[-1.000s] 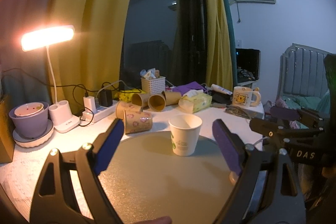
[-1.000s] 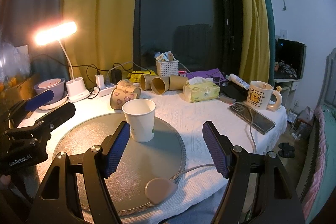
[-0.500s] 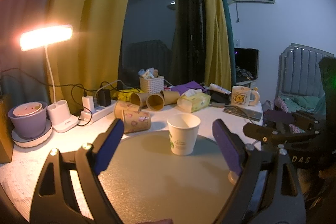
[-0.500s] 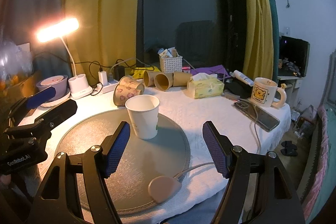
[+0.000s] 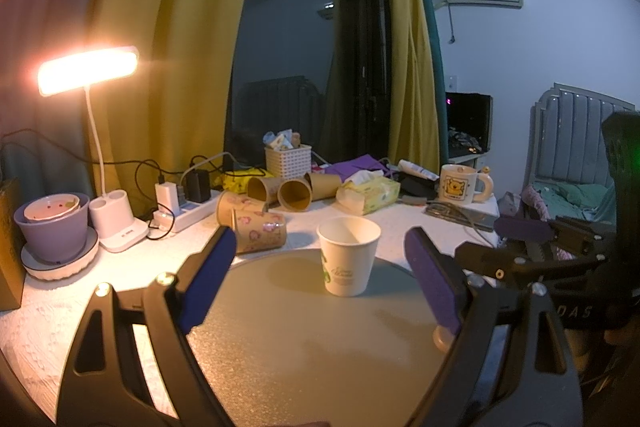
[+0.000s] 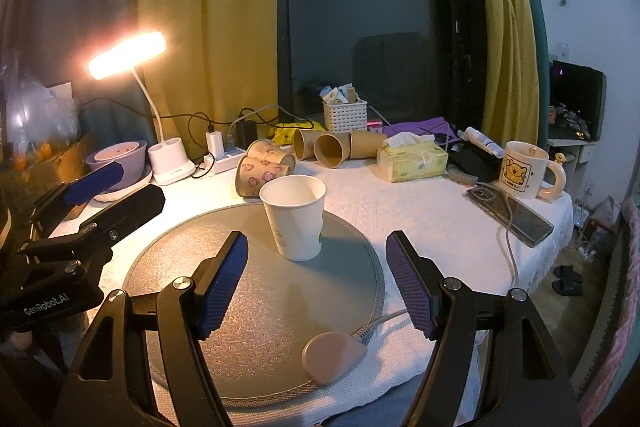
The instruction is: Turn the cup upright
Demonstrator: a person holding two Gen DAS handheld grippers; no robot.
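A white paper cup (image 5: pixel 348 255) stands upright, mouth up, on the far part of a round grey mat (image 5: pixel 304 339); it also shows in the right wrist view (image 6: pixel 295 215) on the mat (image 6: pixel 256 311). My left gripper (image 5: pixel 316 283) is open and empty, held back from the cup with the cup between its finger lines. My right gripper (image 6: pixel 316 283) is open and empty, just short of the cup. Each gripper shows in the other's view, the right one (image 5: pixel 532 247) and the left one (image 6: pixel 80 199).
Several brown paper cups (image 6: pixel 320 149) lie on their sides behind the mat. A lit desk lamp (image 6: pixel 128 55), purple bowl (image 6: pixel 116 157), power strip (image 6: pixel 224 159), tissue pack (image 6: pixel 412 159), mug (image 6: pixel 520 169) and phone (image 6: pixel 508 215) crowd the table. A pink controller (image 6: pixel 332 351) lies on the mat's near edge.
Both grippers have drifted slightly; the cup stands in the same spot, upright. No jaw has opened or shut.
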